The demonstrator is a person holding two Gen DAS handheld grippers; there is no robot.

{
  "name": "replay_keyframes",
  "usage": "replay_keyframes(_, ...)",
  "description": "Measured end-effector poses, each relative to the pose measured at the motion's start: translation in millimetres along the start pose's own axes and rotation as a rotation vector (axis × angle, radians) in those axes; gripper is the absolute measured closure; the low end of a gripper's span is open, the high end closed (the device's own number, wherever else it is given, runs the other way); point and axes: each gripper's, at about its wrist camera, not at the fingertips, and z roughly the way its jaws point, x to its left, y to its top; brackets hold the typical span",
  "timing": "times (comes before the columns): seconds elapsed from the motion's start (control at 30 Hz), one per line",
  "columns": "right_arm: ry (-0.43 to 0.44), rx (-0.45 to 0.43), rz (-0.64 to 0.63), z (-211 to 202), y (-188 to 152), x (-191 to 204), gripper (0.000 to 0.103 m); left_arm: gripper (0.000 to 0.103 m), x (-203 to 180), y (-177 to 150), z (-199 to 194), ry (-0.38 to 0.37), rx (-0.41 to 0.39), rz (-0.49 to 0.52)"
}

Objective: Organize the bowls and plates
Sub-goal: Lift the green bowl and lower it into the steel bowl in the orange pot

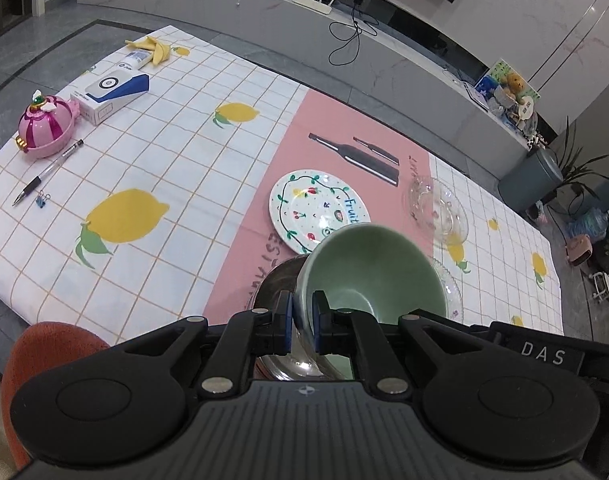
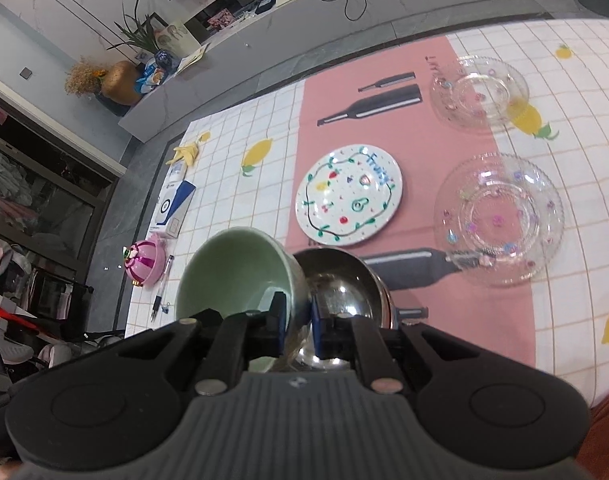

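Note:
My left gripper (image 1: pixel 303 312) is shut on the rim of a tilted pale green bowl (image 1: pixel 372 272), held above a steel bowl (image 1: pixel 276 280). My right gripper (image 2: pixel 298 320) is shut on the rim of the same green bowl (image 2: pixel 236 268), next to the steel bowl (image 2: pixel 340 288). A white painted "Fruits" plate (image 1: pixel 316 208) (image 2: pixel 348 194) lies on the pink strip of the tablecloth. Two clear glass plates lie to the right, the near one (image 2: pixel 498 216) and the far one (image 2: pixel 478 90) (image 1: pixel 438 208).
At the table's left end are a pink toy pot (image 1: pixel 46 124), a pen (image 1: pixel 48 172), a white and blue box (image 1: pixel 110 96) and a banana peel (image 1: pixel 154 46). An orange chair back (image 1: pixel 48 344) stands by the near edge. The floor lies beyond the table's far edge.

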Motion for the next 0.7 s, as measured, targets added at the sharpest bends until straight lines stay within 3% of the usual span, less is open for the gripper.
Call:
replay_keyframes(0.4, -0.033, 0.042, 0.011, 27, -4, -12, 0.092, 0.093, 6, -5, 30, 0.018, 0.055, -0.003)
replay_keyframes(0.7, -0.084, 0.071, 0.016, 41, -7, -25, 0.093, 0.093, 1, -13, 50, 0.038, 0.110, 0.062)
